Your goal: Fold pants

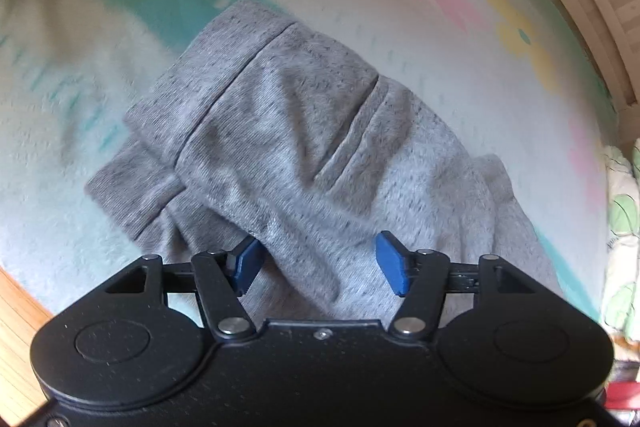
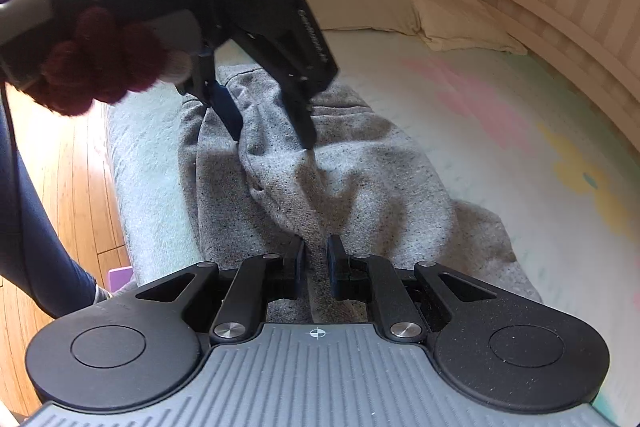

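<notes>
On the blanket (image 1: 72, 131), left gripper (image 1: 318, 261) fingers spread over pants (image 1: 288, 131); right gripper (image 2: 317, 263) pinches a fold (right view only).

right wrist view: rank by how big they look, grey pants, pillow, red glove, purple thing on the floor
1. grey pants
2. red glove, enlarged by nearness to the camera
3. pillow, shrunk by distance; these two are unsure
4. purple thing

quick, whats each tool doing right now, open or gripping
Left tool: open, pads apart over the pants, gripping nothing.
Right tool: shut on a pinched ridge of the pants.
</notes>
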{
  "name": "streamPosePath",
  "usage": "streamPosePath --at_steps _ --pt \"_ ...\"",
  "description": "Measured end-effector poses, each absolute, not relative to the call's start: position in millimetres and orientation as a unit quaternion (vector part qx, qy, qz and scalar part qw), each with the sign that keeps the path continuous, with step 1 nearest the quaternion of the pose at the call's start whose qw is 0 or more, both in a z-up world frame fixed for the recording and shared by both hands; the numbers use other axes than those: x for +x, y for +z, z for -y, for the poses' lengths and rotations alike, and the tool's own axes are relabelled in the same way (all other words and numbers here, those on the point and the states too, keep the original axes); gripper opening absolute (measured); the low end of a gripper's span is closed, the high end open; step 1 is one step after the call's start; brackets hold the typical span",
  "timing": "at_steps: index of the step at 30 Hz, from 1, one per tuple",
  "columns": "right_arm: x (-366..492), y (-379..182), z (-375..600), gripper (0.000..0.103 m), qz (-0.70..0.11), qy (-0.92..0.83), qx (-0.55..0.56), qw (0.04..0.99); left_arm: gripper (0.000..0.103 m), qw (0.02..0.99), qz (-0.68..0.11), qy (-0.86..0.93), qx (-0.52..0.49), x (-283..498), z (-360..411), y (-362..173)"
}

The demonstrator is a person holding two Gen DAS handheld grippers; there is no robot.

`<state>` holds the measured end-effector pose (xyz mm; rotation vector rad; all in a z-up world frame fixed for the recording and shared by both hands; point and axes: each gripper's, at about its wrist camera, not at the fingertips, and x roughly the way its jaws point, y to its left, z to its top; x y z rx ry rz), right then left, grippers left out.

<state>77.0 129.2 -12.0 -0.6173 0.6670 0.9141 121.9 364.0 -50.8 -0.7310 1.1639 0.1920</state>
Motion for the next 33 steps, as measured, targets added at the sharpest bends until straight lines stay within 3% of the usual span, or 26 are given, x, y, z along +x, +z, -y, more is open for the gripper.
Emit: streamPosePath --at_steps 4,5,6,7,9,18,26,28,29,30,32,33 --pt "73.9 -11.6 -130.5 0.012 -0.310 0.428 -0.291 0.797 0.065 0.762 -0.518 0.115 -0.370 124.7 -365.8 -53.3" --pt "75.3 -11.7 -131.4 0.012 -0.310 0.428 -0.291 0.798 0.060 0.762 -0.510 0.126 -0.379 123.2 -367.4 -52.2" --pt "75.2 -11.2 -131.2 0.012 -0.310 0.429 -0.289 0.798 0.043 0.764 -0.503 0.137 -0.380 122.1 -368.4 -50.0" --pt "75.9 -10.1 -130.8 0.012 -0.309 0.429 -0.286 0.799 0.034 0.771 -0.500 0.148 -0.366 121.3 -367.9 -45.4" --pt "77.1 -5.6 -129.4 0.012 -0.305 0.429 -0.278 0.804 0.027 0.790 -0.487 0.156 -0.338 120.2 -364.6 -33.6" --pt "71.1 6.4 -122.9 0.012 -0.327 0.462 -0.247 0.787 0.021 0.866 -0.448 0.154 -0.160 89.4 -322.0 19.6" --pt "40.9 -19.4 -139.5 0.011 -0.320 0.494 -0.319 0.743 0.017 0.822 -0.507 0.166 -0.200 72.2 -349.3 -22.4" --pt "39.1 -16.4 -138.0 0.012 -0.304 0.485 -0.316 0.756 0.019 0.825 -0.494 0.174 -0.209 69.6 -356.9 -19.7" --pt "39.0 -14.5 -137.4 0.012 -0.296 0.481 -0.315 0.763 0.028 0.827 -0.485 0.178 -0.220 69.8 -362.5 -16.9" --pt "39.1 -13.2 -137.0 0.013 -0.286 0.476 -0.316 0.769 0.046 0.830 -0.475 0.182 -0.228 69.8 -368.8 -13.6" --pt "37.1 -14.3 -137.0 0.018 -0.252 0.460 -0.334 0.783 0.068 0.836 -0.454 0.207 -0.230 76.0 -376.3 -11.3" --pt "35.6 -16.9 -138.2 0.022 -0.239 0.455 -0.349 0.784 0.073 0.837 -0.446 0.222 -0.226 77.9 -380.9 -8.7"
